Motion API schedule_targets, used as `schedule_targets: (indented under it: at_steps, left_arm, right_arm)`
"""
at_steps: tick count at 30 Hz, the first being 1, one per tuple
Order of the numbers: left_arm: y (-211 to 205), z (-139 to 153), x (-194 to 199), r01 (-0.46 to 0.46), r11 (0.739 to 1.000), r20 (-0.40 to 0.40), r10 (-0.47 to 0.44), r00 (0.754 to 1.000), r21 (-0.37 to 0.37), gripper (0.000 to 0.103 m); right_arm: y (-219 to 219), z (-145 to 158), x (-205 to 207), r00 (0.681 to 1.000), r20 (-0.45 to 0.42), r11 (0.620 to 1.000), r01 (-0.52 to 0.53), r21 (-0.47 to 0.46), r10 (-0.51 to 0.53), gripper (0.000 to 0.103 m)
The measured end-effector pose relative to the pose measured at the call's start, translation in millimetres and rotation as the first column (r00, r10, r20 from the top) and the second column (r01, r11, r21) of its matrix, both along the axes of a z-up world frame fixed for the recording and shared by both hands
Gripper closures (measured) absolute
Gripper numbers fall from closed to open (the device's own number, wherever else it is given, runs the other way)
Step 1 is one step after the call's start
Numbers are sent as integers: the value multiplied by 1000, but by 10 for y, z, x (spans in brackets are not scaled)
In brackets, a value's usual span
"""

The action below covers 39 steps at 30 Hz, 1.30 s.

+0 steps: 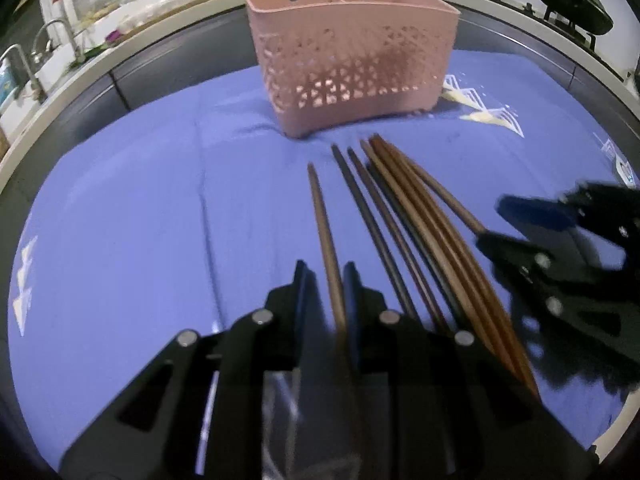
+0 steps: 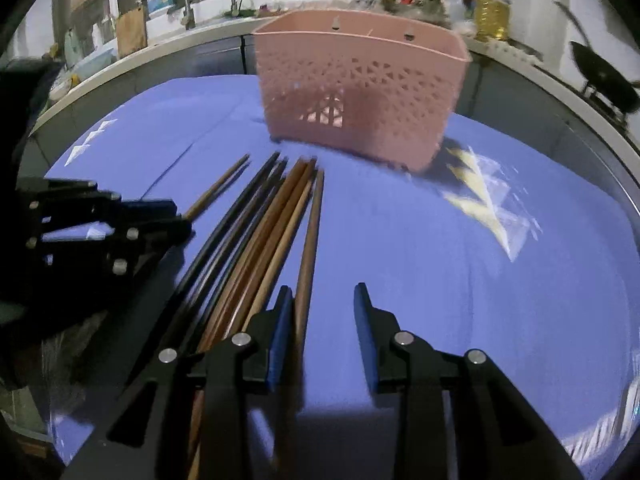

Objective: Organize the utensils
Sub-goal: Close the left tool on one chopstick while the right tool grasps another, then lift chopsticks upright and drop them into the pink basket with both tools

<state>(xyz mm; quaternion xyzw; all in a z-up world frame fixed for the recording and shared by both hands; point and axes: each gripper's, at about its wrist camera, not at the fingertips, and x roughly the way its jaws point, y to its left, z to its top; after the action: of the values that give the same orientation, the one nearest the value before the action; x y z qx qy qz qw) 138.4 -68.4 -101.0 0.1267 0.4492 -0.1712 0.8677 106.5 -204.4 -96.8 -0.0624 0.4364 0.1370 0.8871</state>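
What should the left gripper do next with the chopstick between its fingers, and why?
Probably close the left gripper: its fingers straddle the lone brown chopstick lying apart from the bunch, but a gap shows either side. Then it could lift toward the pink basket.

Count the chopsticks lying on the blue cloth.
7, though overlap may hide more: one lone chopstick between the left tongs, two dark ones, three bundled brown ones, one rightmost chopstick inside the right tongs.
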Motion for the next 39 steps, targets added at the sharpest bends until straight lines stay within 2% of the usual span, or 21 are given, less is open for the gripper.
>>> schedule_targets:
  at_steps: [3,6,9,12,15,16,19,21,22,24,27,32,37,39]
  left_arm:
    - [-19,8,180,21,999,-16,-22,1000,-38,86]
    - [2,23,357,17,997,-31,-20,999,-80,95]
    - [41,62,436,4,994,-69,-12,998,-112,98]
    - [221,404,294,0,982,21,4,1000,-186,98]
    - [468,862,60,11,958,128,27,991,-287,98]
    - [556,1057,-83,30,945,180,31,983,-325,98]
    - [672,1322,-359,52,931,260,46,965,-360,98]
    - [722,1406,-519,58,923,290,60,955,-381,98]
    - [746,1445,-601,64,917,307,66,950,-394,98]
    - [744,1475,-696,61,922,326,72,943,-382,98]
    - [718,1492,-805,69,933,356,66,932,-352,98]
    - [713,1503,-835,68,936,353,63,933,-346,98]
    - [674,1698,-688,85,922,355,60,933,-378,98]
    - [649,1884,-598,101,910,364,58,930,-402,98]
  right_arm:
    - [22,32,382,999,-48,1000,-22,13,23,74]
    - [72,50,587,996,-65,998,-55,29,57,96]
    - [124,80,596,995,-67,997,-73,6,73,98]
    - [31,331,389,997,26,994,-78,71,77,98]
    - [-167,814,-31,977,210,982,-82,168,45,98]
    - [-221,942,-180,962,270,979,-86,187,33,98]
    - [-317,1224,-591,904,428,974,-94,208,-4,98]
    - [-311,1322,-706,870,492,970,-101,221,-21,98]
    - [-317,1358,-820,843,536,972,-95,215,-36,98]
    - [-303,1378,-897,822,567,977,-85,196,-42,98]
    - [-319,1388,-926,815,577,978,-73,196,-55,98]
    - [-339,1396,-912,821,566,978,-52,204,-75,98]
    - [-391,1495,-832,834,545,968,-60,243,-85,98]
    - [-459,1691,-696,834,543,954,-76,288,-97,98]
